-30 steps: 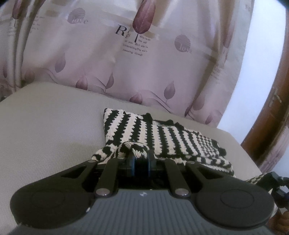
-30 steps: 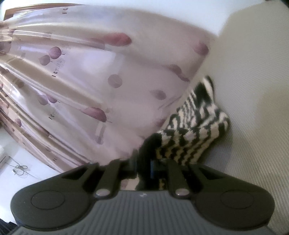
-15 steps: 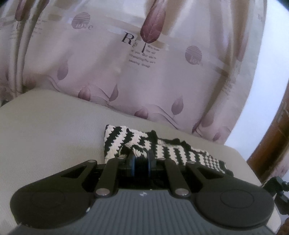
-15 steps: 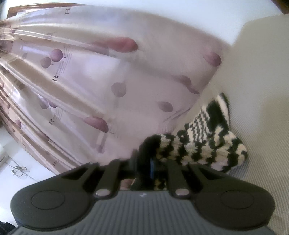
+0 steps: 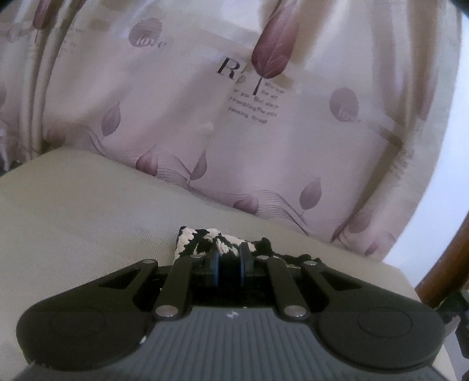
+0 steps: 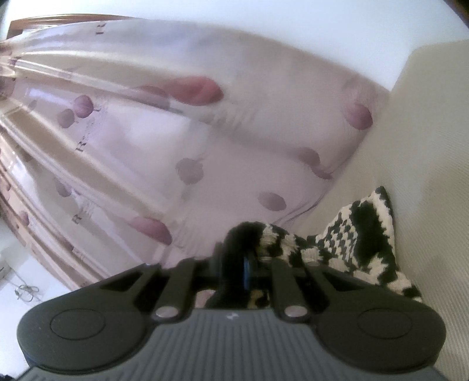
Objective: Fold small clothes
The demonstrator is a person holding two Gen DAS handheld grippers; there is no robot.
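Note:
A small black-and-white knitted garment (image 5: 193,240) lies on a beige cushioned surface (image 5: 88,211). In the left wrist view only a narrow strip of it shows beyond my left gripper (image 5: 228,253), which is shut on a bunched fold of the knit. In the right wrist view my right gripper (image 6: 236,249) is shut on a dark edge of the same garment (image 6: 360,231), whose striped body trails off to the right over the cushion (image 6: 433,146). Most of the garment is hidden beneath the gripper bodies.
A pale curtain (image 5: 234,102) with purple leaf prints and lettering hangs close behind the cushion's far edge, also filling the right wrist view as curtain (image 6: 146,146). A brown wooden frame (image 5: 442,263) stands at the right. White wall (image 6: 293,17) shows above.
Both grippers have carried the held edge toward the curtain, folding the garment over itself. Far less of the knit shows ahead of the left gripper, and the curtain looms larger.

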